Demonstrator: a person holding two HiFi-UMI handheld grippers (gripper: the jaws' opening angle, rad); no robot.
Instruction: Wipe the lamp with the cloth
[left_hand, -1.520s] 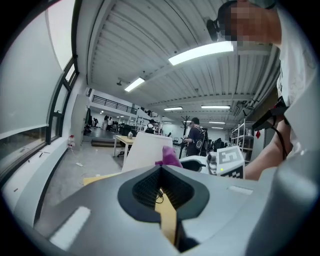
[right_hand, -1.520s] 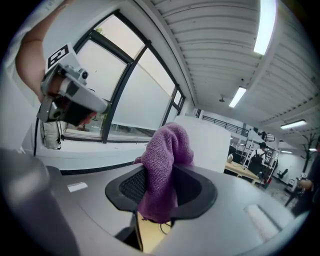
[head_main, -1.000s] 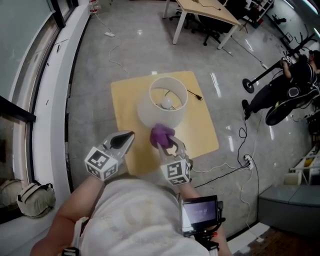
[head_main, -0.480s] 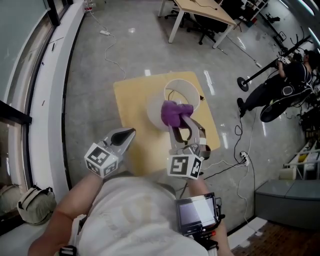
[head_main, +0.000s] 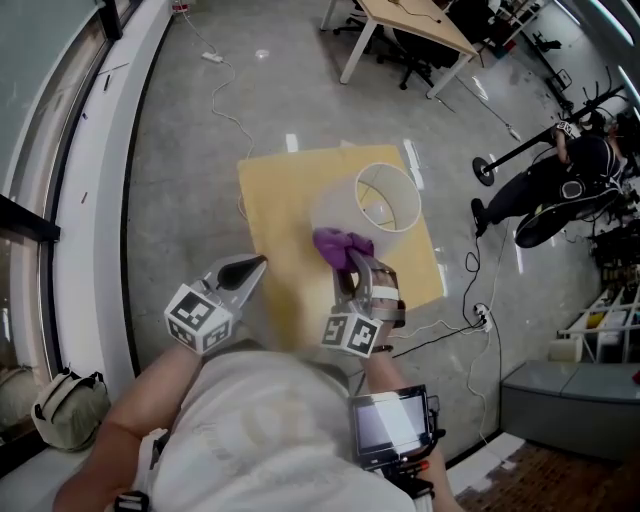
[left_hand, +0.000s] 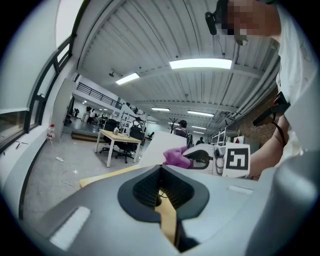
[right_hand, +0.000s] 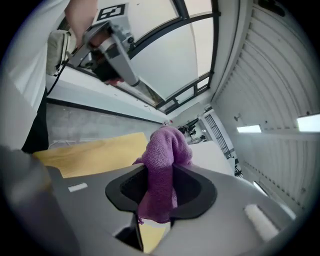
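The left gripper (head_main: 258, 264) is pointing forward, almost level, with its jaws sitting together and nothing between them. The right gripper (head_main: 352, 268) is tilting downward, pinching a purple cloth (head_main: 338, 243).

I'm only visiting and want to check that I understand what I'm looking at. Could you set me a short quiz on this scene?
1. What is the right gripper clamped on?
A) a purple cloth
B) a light bulb
C) a power cable
2. True or false: the left gripper has nothing between its jaws.
3. What colour is the board under the lamp?

Key: 1 A. 2 True. 3 Yellow.
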